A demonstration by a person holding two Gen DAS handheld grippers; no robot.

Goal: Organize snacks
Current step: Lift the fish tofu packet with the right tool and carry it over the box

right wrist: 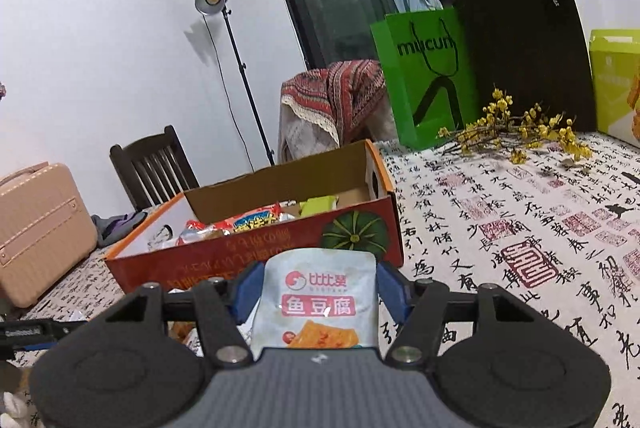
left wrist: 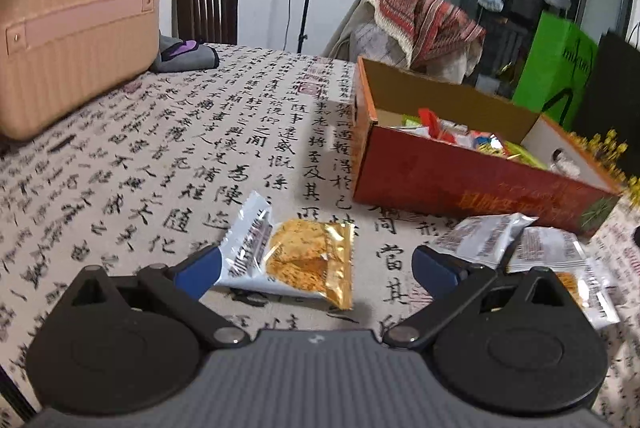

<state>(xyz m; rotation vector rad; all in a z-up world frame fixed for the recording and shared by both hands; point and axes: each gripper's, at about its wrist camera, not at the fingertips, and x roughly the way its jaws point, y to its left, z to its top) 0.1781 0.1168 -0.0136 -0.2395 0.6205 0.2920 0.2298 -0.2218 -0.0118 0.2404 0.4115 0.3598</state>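
In the right wrist view my right gripper (right wrist: 319, 273) is shut on a white fish-tofu snack packet (right wrist: 320, 302). Its blue pads press both side edges, and the packet stands upright just in front of the red cardboard box (right wrist: 256, 264), which holds several snacks. In the left wrist view my left gripper (left wrist: 318, 270) is wide open, low over the table. A white and gold snack packet (left wrist: 296, 260) lies flat between its fingers, beside the left pad. Two more white packets (left wrist: 480, 240) (left wrist: 548, 248) lie to the right, in front of the box (left wrist: 460, 184).
A pink suitcase (left wrist: 72, 28) stands at the table's left, with a grey cloth behind it. A green paper bag (right wrist: 428, 76), a black bag, a yellow box and yellow flower sprigs (right wrist: 520, 132) line the far right. A wooden chair (right wrist: 152, 168) and a lamp stand are beyond.
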